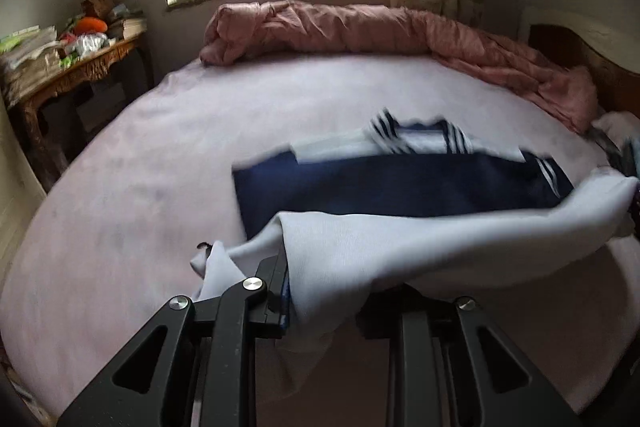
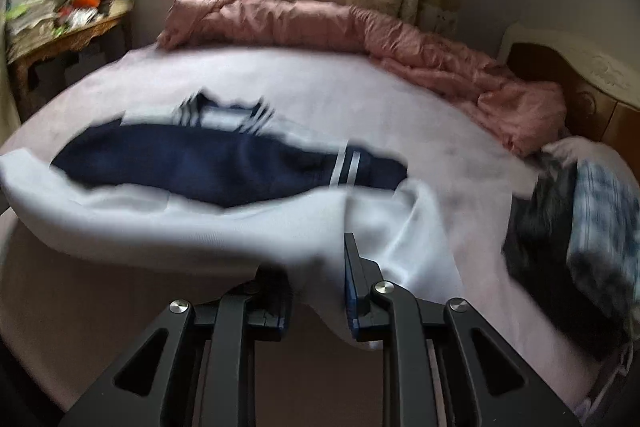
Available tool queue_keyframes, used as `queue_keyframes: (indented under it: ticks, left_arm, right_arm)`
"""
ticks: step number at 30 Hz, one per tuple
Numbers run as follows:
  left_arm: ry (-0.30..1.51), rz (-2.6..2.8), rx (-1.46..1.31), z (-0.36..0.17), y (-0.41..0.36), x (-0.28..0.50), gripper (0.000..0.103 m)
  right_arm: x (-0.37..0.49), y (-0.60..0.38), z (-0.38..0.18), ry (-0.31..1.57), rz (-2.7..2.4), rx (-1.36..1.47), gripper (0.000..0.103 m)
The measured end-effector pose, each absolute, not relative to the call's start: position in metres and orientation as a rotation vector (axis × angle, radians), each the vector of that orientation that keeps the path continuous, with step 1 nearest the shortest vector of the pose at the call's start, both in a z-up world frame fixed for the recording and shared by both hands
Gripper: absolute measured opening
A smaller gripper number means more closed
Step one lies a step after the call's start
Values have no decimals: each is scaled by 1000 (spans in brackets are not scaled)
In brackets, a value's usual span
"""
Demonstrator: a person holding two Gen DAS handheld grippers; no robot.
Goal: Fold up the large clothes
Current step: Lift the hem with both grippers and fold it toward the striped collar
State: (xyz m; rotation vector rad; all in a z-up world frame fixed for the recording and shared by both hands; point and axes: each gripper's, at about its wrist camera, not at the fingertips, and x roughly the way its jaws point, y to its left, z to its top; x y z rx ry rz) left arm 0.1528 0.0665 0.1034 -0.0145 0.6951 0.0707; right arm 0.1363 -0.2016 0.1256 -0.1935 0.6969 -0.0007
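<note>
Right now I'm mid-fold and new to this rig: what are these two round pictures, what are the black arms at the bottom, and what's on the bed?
Each picture comes from a fisheye camera mounted on a hand-held tool, looking forward along its two black fingers. One view belongs to the left tongs, the other to the right tongs. There is no robot arm; a person carries both. Each pair pinches the white hem of a navy and white garment, lifted off the pink bedsheet at the near edge, with the striped collar end lying flat. A rolled pink quilt sits under the window, and a pile of other clothes lies at the right. Both views are motion-blurred.
</note>
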Motion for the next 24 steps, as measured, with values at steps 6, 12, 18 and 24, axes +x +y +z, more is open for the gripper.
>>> queue_keyframes:
  ticks: [6,12,18,24]
  left_arm:
    - [773,130,9,91,64,256,23]
    - [839,136,109,54,58,304,24]
    - [858,111,125,29,65,318,26]
    - [736,78,101,27,71,296,28]
  right_arm:
    - [234,-190,121,721,-72,-168,21]
    - [296,-186,84,804,-92,-166,21]
    - [320,-168,54,804,-133,-244,21]
    - [315,-164,46,739,-153,-262,21]
